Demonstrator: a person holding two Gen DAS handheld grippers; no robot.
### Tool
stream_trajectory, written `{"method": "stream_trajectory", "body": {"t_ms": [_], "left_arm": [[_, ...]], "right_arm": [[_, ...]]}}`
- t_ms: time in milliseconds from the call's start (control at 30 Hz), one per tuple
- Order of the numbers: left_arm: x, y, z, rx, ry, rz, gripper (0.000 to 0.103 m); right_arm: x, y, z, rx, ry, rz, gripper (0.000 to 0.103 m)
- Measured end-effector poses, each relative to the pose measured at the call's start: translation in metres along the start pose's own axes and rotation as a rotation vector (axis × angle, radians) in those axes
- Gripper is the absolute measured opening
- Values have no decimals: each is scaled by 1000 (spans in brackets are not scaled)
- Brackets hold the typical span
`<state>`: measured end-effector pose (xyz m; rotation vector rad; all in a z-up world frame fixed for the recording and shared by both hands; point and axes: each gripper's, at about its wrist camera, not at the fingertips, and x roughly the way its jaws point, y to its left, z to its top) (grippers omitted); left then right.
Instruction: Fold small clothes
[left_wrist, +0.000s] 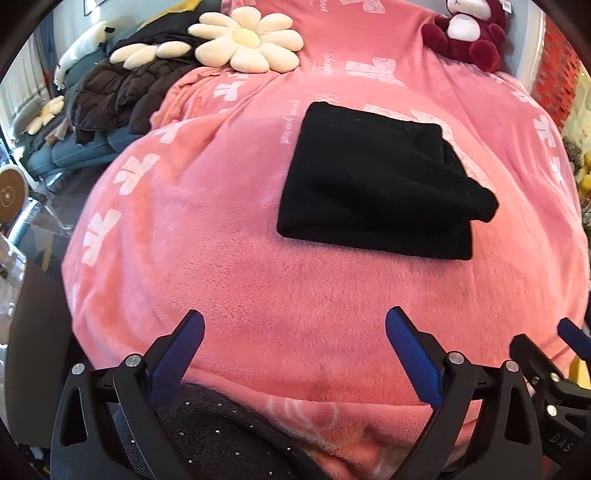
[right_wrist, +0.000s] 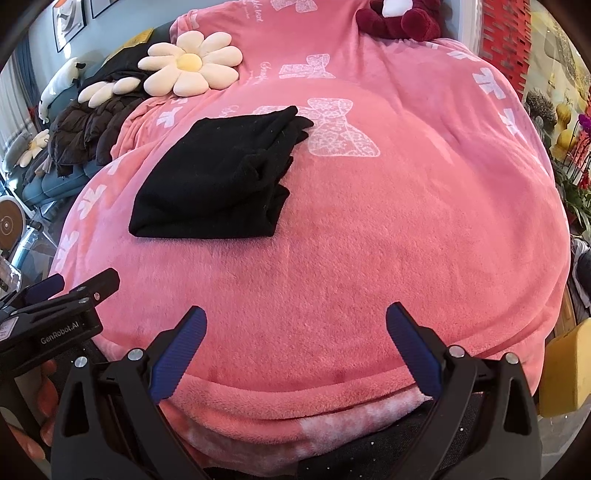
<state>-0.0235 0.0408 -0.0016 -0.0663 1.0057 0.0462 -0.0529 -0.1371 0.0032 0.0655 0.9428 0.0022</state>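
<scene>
A pink fleece blanket (left_wrist: 229, 280) with white bow prints covers the bed in front of me, and at its far side sit a flower cushion (left_wrist: 245, 38), a dark red plush toy (left_wrist: 467, 33) and a heap of dark jackets (left_wrist: 122, 92). The black garment (left_wrist: 376, 184) lies near the middle of the blanket, already doubled into a thick, roughly square packet; in the right wrist view the same black garment (right_wrist: 221, 177) shows its stacked layers stepping out unevenly along the edge that faces right, with one corner poking toward a bow print.

My left tool (left_wrist: 293, 332) hangs above bare blanket on the near side of the packet, its blue pads spread wide with nothing between them. My right tool (right_wrist: 295, 328) is likewise wide open and empty, well short of the cloth, and the left one shows beside it at the lower left of that view.

I judge the folding to be nearly done, so what remains is tidying or one last fold. To do that well I would come in low along the blanket, pinch all layers of the loose edge together rather than just the top one, and carry them over to meet the folded side squarely. The fleece underneath is soft and grippy, so I must avoid catching it with the pads.
</scene>
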Motion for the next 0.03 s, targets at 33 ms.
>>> {"method": "stream_trajectory", "body": {"t_ms": [33], "left_arm": [[0, -1, 0, 3, 1, 4, 95]], "right_arm": [[0, 0, 0, 0, 0, 0, 96]]}}
